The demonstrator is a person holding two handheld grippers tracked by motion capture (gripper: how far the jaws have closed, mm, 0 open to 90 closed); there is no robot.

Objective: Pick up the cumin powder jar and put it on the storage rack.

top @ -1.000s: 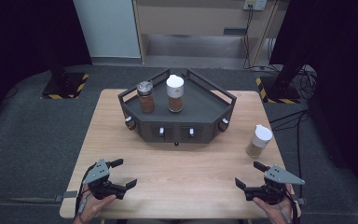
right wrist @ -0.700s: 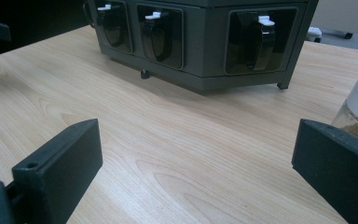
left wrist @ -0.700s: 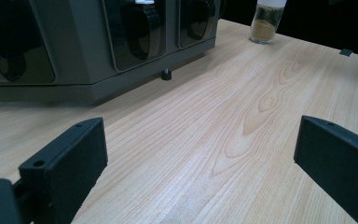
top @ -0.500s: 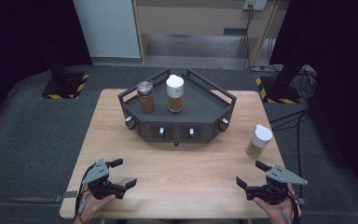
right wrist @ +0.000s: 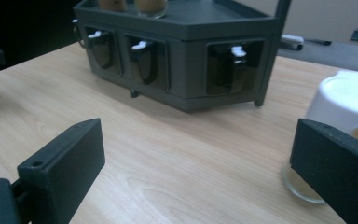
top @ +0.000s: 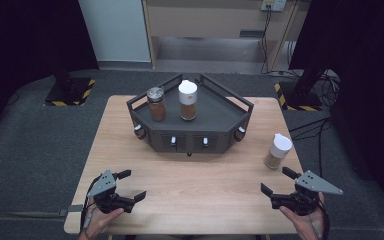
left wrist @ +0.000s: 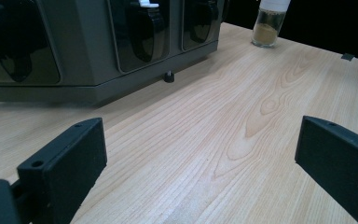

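A dark grey angular rack (top: pixel 215 117) stands at the middle back of the wooden table (top: pixel 190 200). On its top are a metal-lidded jar (top: pixel 156 103) of brown spice and a white-lidded jar (top: pixel 188 100). A third white-lidded jar (top: pixel 278 151) stands on the table at the right, also seen as the jar (right wrist: pixel 345 121) close behind the right jaw and the jar (left wrist: pixel 270 23) far off. My left gripper (top: pixel 131 185) is open near the front left edge. My right gripper (top: pixel 276 181) is open just in front of that jar. Both hold nothing.
The rack's front (left wrist: pixel 98 42) has several dark recessed compartments with white tabs (right wrist: pixel 140 45). Bare wood lies between the grippers and the rack. Dark carpet (top: pixel 35 145) surrounds the table, with stand bases (top: pixel 70 92) at the back corners.
The right gripper has shifted slightly to the right and a little forward. The left gripper and the jars stay where they were.
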